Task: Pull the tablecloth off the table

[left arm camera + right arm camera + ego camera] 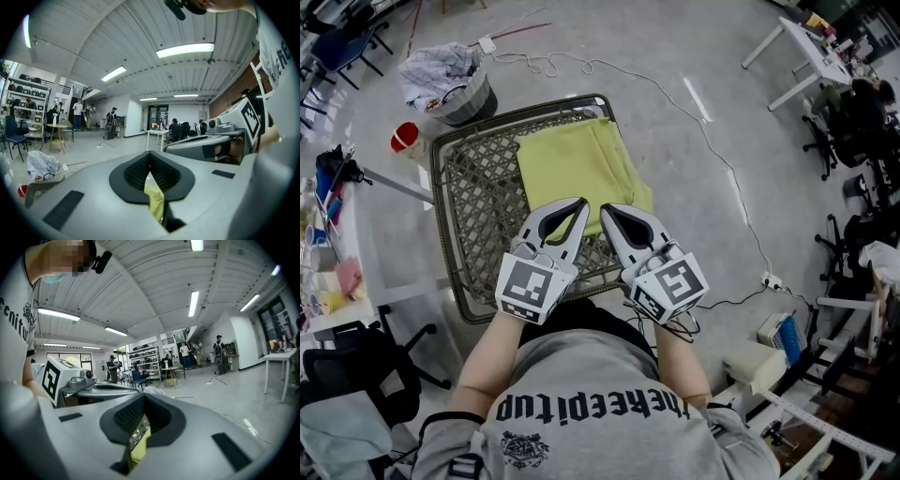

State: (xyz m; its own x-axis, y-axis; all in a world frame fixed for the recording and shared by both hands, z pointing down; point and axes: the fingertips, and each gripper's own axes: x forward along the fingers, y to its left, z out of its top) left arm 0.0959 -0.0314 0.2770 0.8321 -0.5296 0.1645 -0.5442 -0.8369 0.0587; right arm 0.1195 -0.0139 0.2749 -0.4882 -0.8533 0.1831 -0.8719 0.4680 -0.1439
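A yellow-green tablecloth (pixel 577 164) lies folded over the right half of a lattice-top table (pixel 441 187) with a dark frame. My left gripper (pixel 582 201) and right gripper (pixel 604 207) hover side by side over the cloth's near edge, and both are shut. I see nothing pinched at the tips. In the left gripper view the closed left gripper (pixel 150 153) shows a strip of the cloth (pixel 154 201) through the gap behind its tips. In the right gripper view the right gripper (pixel 143 394) shows cloth (pixel 140 448) and lattice below. The cloth's near edge is hidden under the grippers.
A basket of crumpled fabric (pixel 450 89) and a red cup (pixel 405 137) sit on the floor beyond the table's far left corner. A white cable (pixel 712 141) runs across the floor to a power strip (pixel 772 280). An office chair (pixel 366 366) stands at the left.
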